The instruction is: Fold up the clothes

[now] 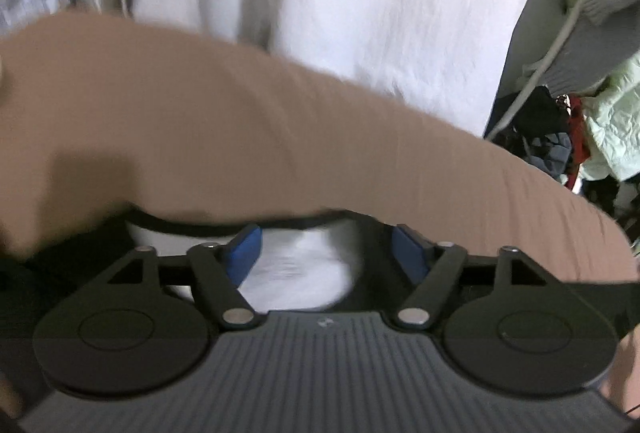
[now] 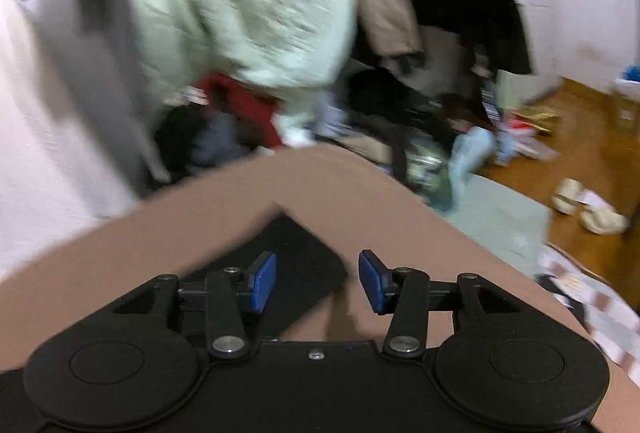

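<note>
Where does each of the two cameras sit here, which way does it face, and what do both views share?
Left wrist: sits on the left gripper, facing forward along its open blue pads over the tan garment toward a white sheet; a bit of hand shows at the lower right edge.
Right wrist: sits on the right gripper, jaws open, facing over the same tan garment toward a clothes pile and wooden floor.
Shared: tan garment, pale green quilted item.
</note>
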Tool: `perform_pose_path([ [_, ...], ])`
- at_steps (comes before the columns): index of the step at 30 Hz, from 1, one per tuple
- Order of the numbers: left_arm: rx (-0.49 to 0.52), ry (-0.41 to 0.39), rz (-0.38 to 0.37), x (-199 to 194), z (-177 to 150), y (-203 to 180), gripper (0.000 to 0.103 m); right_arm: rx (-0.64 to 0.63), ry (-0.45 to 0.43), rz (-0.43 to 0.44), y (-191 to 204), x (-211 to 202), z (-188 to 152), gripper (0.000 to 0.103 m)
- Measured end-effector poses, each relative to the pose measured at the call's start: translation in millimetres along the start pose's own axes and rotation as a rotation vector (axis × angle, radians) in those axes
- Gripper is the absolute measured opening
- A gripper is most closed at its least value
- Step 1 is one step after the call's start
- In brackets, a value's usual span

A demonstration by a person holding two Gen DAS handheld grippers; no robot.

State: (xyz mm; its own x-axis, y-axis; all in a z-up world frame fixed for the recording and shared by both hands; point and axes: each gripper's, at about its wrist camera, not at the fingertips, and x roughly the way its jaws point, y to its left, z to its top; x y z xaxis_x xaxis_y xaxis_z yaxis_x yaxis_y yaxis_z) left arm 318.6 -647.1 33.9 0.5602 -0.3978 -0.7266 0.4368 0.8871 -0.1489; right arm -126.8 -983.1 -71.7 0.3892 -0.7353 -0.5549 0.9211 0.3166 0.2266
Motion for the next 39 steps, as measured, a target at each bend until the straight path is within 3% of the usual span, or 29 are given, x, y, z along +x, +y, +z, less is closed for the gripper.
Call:
perform_pose_path([
  [3, 0.066, -0.058, 0.083, -47.2, -2.5, 29.8, 0.091, -0.037, 0.013, 0.129, 34.4, -28.6, 11.4, 0.059],
  [6, 0.079, -0.034, 0.22, -79.7, -18.3, 70.1, 0.091, -0.05, 0.034, 0.277, 82.1, -56.1, 12.8, 0.062],
  [10, -0.058, -0.095, 0.344, -130.9, -53.9, 147.8, 0.091, -0.119, 0.103, 0.522, 156.2, -92.8, -2.9, 0.062],
  [13, -0.132, -0.124, 0.384, -158.0, -89.9, 206.5, 0.09, -0.216, 0.207, 0.735, 216.8, -121.2, -25.1, 0.062],
  [15, -0.183, -0.101, 0.426, -159.0, -108.5, 238.4, 0.087, -0.292, 0.283, 0.864, 256.7, -141.5, -46.3, 0.063],
  [17, -0.267, -0.058, 0.427, -153.5, -121.9, 270.7, 0.084, -0.367, 0.309, 0.919, 290.8, -161.3, -70.8, 0.067],
  [22, -0.462, 0.016, 0.455, -137.0, -137.2, 327.7, 0.084, -0.472, 0.315, 0.953, 351.8, -194.0, -139.4, 0.07],
  [26, -0.51, 0.019, 0.433, -136.7, -142.3, 349.0, 0.084, -0.536, 0.384, 0.943, 369.6, -204.2, -187.0, 0.07],
  [30, -0.529, 0.031, 0.28, -134.6, -136.8, 346.7, 0.09, -0.602, 0.394, 0.894, 364.2, -200.3, -213.8, 0.07],
  [32, -0.575, 0.069, 0.179, -133.5, -136.8, 348.8, 0.091, -0.629, 0.411, 0.92, 358.8, -187.5, -218.6, 0.07],
  [34, -0.646, 0.102, 0.13, -133.3, -141.1, 354.9, 0.091, -0.635, 0.422, 0.904, 352.1, -170.4, -220.2, 0.07],
  [39, -0.671, 0.136, 0.217, -129.7, -149.9, 360.1, 0.092, -0.545, 0.454, 0.803, 345.8, -121.7, -218.1, 0.07],
])
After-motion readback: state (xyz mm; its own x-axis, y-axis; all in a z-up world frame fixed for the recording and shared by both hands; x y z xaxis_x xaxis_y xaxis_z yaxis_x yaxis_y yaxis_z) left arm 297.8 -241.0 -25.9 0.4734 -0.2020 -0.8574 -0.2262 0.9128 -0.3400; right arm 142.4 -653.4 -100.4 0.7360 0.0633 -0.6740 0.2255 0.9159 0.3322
